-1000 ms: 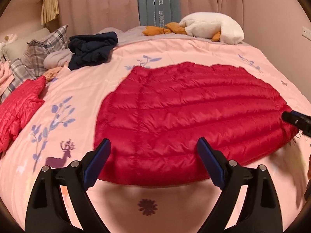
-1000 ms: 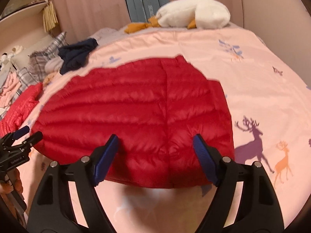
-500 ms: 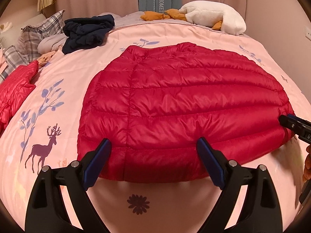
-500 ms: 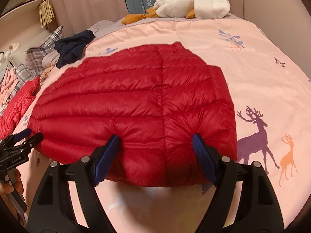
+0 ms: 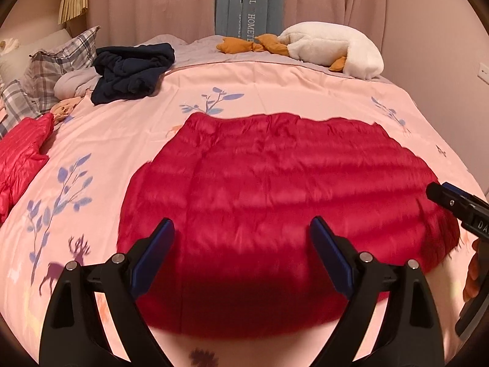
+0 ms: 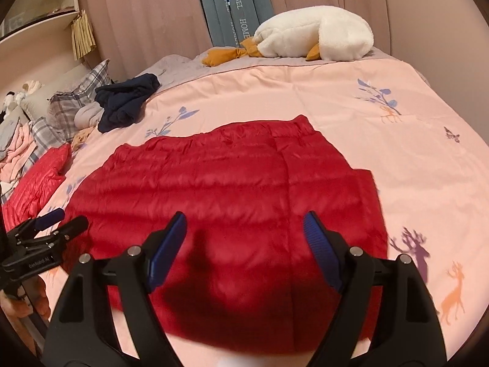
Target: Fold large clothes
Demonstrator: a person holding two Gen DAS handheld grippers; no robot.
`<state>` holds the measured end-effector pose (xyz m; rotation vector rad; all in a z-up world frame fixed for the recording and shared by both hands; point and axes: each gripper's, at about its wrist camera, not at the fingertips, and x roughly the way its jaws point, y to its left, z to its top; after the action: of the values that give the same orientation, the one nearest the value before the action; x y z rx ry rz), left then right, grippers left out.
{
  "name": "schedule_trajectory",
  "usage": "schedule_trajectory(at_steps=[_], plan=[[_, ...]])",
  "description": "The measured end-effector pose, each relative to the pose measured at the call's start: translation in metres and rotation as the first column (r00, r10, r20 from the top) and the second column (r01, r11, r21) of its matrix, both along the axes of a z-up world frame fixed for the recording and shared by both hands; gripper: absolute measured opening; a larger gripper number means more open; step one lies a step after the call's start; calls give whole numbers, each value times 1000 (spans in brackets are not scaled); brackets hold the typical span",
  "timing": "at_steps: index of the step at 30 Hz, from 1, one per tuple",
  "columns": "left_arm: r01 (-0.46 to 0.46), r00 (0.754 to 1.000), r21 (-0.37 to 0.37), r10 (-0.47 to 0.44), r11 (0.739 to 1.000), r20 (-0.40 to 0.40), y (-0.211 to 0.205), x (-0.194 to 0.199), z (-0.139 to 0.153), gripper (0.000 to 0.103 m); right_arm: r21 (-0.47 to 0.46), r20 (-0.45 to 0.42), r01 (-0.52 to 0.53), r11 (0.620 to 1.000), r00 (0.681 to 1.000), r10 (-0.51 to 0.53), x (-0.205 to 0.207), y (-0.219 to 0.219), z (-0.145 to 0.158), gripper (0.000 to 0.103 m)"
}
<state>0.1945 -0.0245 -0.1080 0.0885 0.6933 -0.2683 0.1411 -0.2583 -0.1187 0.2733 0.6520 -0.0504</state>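
Two black grippers with blue pads hover over a red quilted down jacket [image 5: 275, 202] spread flat on a pink bedspread [image 5: 275, 88] printed with deer and blue sprigs. Seen from its own camera, the left gripper [image 5: 241, 244] has its fingers spread wide above the jacket's near edge, pinching nothing; the jacket fills the middle of that view, its far hem toward 12 o'clock. The right gripper [image 6: 244, 238] is likewise spread wide, its pads apart over the near right part of the jacket [image 6: 232, 198] and gripping nothing. Each tool shows in the other's view (the right one at 3 o'clock in the left view, the left one at 9 o'clock in the right view). At 10 o'clock on the bed lies a bundled navy garment [image 5: 131, 70], just beside plaid pillows [image 5: 58, 61]. A second red puffy garment [image 5: 21, 153] sits at 9 o'clock, well apart from the jacket. A white plush goose [image 5: 333, 49] with orange feet lies at 1 o'clock, near pink curtains [image 5: 152, 3].
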Motion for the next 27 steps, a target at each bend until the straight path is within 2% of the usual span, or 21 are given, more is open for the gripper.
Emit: schedule_trajectory(at_steps=[7,13,19,23,27], plan=[[3,997,41,0,999,-72,-15,29,-20,92,-79,-106,-21,997,994,13,32,11,-26,84],[12,997,57,-8,998,-81,-15,29,-26,92,-74,-153,-25,997,988,13,36,10,-29,84],[13,999,26,-12,1000,-39,-13,33,-7,91,-80,-48,3,997,999,-7,32,6,-1,83],[-1,1000,23,2,1000,-27,-14,45,-2,91,-68,-49,29,997,998,-32,47,-5,0,83],[-5,998,43,7,999,-64,-17,59,-9,92,-56,-92,33,998,995,-38,60,-12,-12,84]])
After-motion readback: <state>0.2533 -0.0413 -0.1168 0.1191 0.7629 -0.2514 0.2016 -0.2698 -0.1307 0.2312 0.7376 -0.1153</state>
